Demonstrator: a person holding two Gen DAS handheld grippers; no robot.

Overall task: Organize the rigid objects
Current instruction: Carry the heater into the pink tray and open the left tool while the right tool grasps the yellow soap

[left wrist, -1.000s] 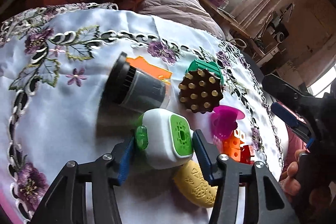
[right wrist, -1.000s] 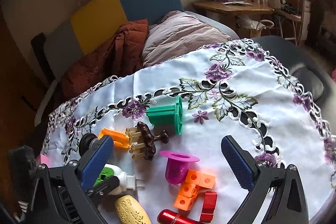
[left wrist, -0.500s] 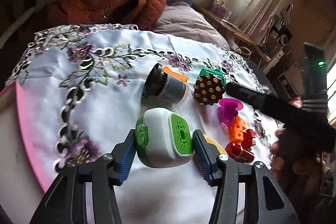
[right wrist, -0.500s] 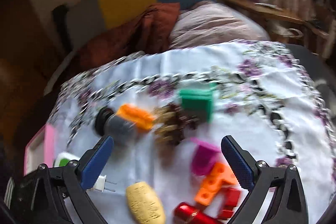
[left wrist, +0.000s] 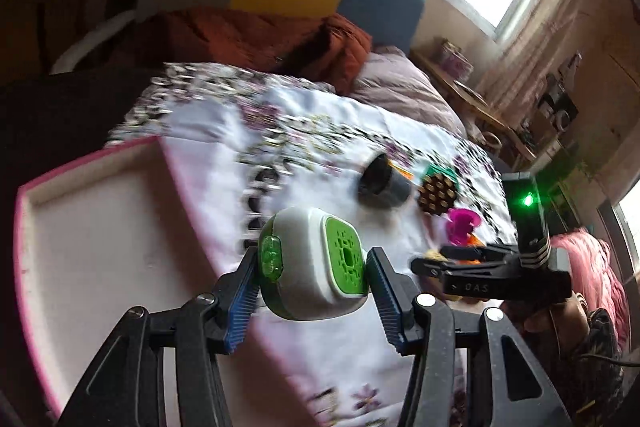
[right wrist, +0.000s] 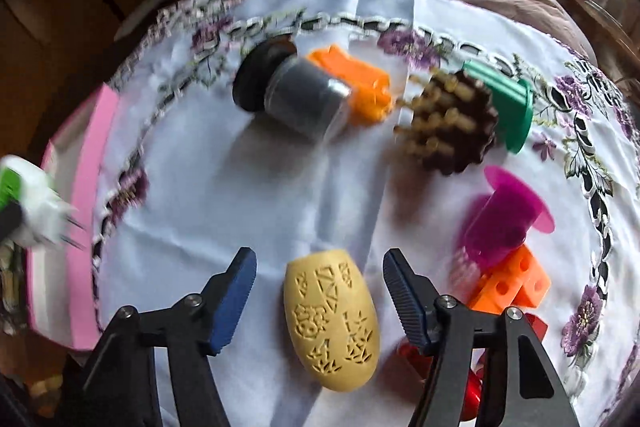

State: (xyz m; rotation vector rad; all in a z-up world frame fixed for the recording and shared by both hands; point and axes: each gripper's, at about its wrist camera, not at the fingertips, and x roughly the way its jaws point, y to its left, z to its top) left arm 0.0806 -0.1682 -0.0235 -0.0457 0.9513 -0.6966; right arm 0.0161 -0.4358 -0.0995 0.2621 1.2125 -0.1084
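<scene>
Carried off the cloth, the white-and-green plug-in device (left wrist: pixel 314 263) rides pinched in the left gripper (left wrist: pixel 312 279) beside the empty pink tray (left wrist: pixel 92 163). Next, lower it in. Right gripper (right wrist: pixel 320 291), just narrowing, straddles the yellow egg-shaped piece (right wrist: pixel 332 319) untouched. Toys lie beyond.

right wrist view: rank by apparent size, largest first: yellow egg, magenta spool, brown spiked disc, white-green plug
1. yellow egg, though nearest the camera, so inflated.
2-3. brown spiked disc and magenta spool: too alike to rank.
4. white-green plug, cut off at the frame edge.
</scene>
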